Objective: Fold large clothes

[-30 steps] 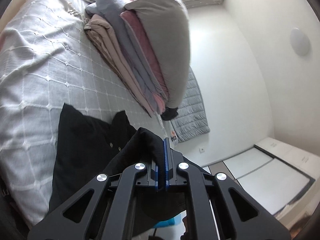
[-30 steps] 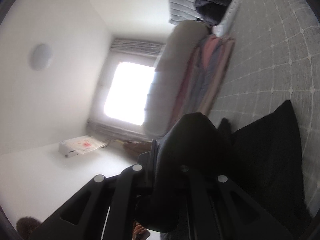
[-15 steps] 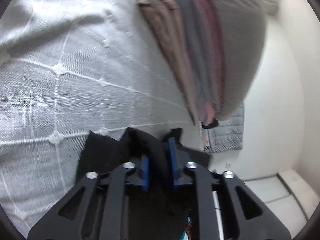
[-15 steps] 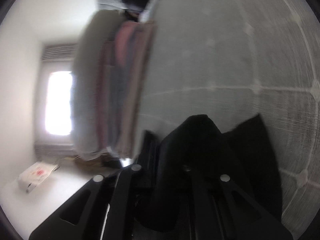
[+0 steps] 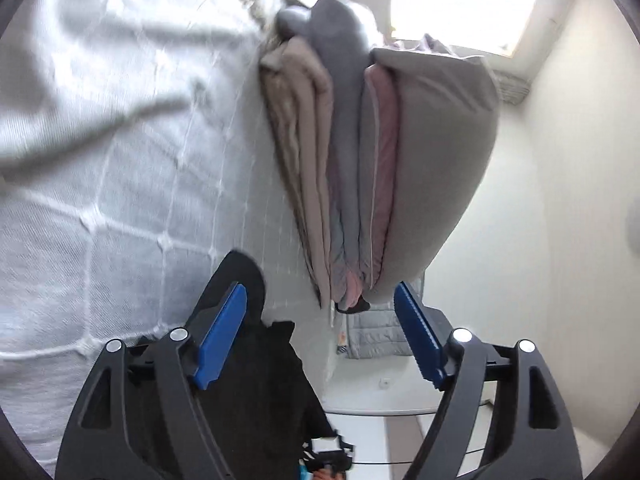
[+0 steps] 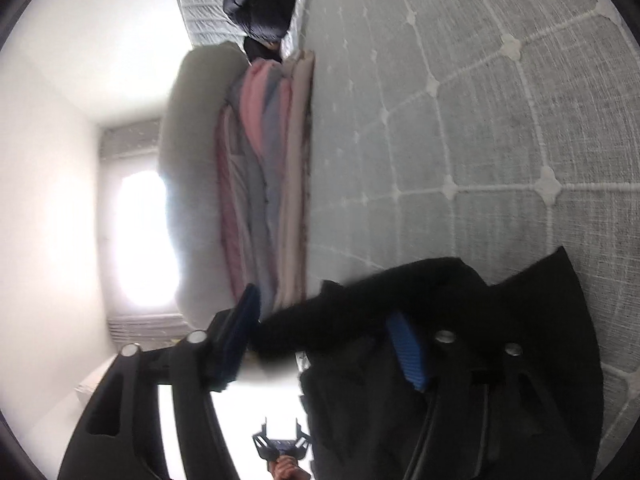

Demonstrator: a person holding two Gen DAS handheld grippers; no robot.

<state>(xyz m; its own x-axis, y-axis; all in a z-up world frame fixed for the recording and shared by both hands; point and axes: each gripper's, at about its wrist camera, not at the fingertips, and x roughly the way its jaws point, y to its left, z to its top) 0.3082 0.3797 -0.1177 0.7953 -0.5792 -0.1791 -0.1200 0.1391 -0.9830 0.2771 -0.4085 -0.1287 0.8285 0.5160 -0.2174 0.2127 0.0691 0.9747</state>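
Note:
A black garment lies on the grey quilted bed cover, under and behind my left gripper. The left gripper is open wide with its blue pads apart and nothing between them. In the right wrist view the black garment lies on the bed cover, and a fold of it drapes across the gap of my right gripper. The right jaws stand apart, with blue pads showing.
A stack of folded bedding, beige, grey and pink with a large grey pillow, sits on the bed ahead; it also shows in the right wrist view. A grey quilted jacket hangs past the bed edge. A bright window lights the room.
Both grippers went from shut on the black garment to open. The left one has let the cloth drop to the bed; both moved toward the bedding stack.

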